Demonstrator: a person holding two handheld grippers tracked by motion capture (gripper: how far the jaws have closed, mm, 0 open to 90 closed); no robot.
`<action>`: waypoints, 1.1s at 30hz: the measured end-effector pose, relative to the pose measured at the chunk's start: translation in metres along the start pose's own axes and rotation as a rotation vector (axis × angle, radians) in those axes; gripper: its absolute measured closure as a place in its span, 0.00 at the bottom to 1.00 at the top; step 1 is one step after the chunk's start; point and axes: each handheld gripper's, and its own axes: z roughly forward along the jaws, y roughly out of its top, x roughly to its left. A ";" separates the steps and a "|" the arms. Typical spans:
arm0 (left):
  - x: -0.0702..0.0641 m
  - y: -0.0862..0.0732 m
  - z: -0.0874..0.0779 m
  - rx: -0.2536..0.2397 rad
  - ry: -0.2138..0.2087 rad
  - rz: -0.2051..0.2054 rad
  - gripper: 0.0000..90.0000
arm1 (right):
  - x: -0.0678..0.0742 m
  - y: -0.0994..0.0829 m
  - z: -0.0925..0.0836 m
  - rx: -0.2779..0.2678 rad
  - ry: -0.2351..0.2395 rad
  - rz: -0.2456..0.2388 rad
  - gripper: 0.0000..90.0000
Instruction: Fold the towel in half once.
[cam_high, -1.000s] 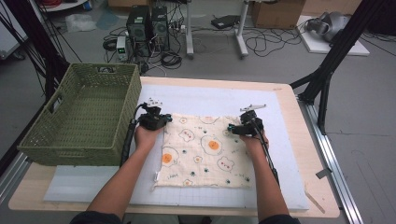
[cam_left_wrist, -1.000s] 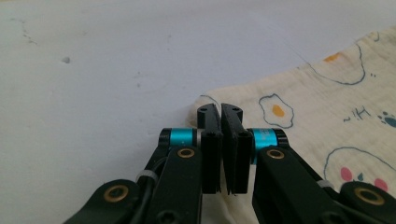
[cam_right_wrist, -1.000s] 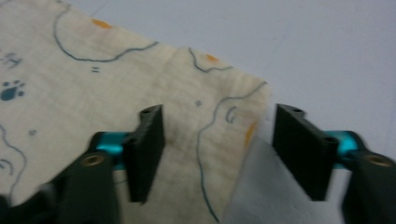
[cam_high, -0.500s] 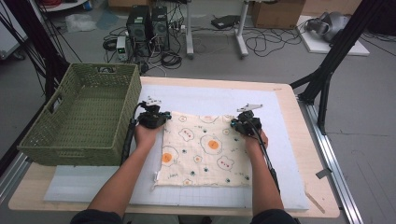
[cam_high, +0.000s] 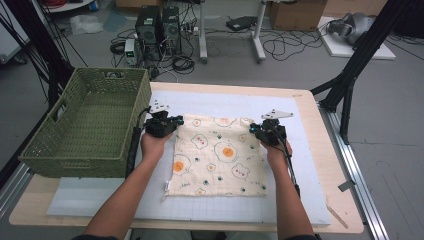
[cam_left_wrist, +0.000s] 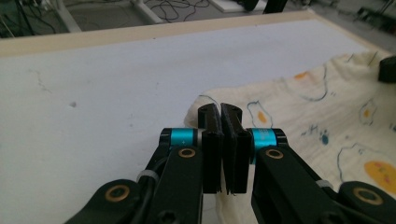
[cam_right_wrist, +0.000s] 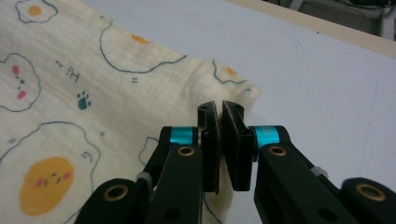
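Both grippers are clamped on the far edge of the cloth: left gripper pinching the far-left corner, right gripper pinching the far-right corner, jaws of each pressed together with a thin fold of fabric between them. Right gripper's jaws have just been closing, cloth between them. Landmark taken as the cloth, a cream square printed with fried eggs and bear faces. Under it, largest item, the wooden table, covered by a white gridded mat that reaches past the cloth on all sides. Left of the cloth, touching distance from the left gripper, a green woven basket sits on the table's left part. Cloth itself lies mostly flat on the mat, near edge toward the person, far corners bunched slightly where gripped. In the left gripper view the corner of the cloth puckers up just past the closed jaws; in the right gripper view the cloth corner rolls over beside the closed jaws.
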 end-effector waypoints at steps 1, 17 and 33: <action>-0.002 0.000 -0.002 -0.002 -0.005 0.003 0.96 | 0.000 -0.003 -0.003 0.003 0.002 0.009 0.95; -0.020 -0.016 -0.041 -0.092 -0.066 0.017 0.96 | 0.021 0.007 -0.043 -0.018 0.047 -0.062 0.95; -0.036 -0.032 -0.063 -0.110 -0.113 0.049 0.96 | 0.034 -0.021 -0.073 -0.044 0.044 -0.075 0.95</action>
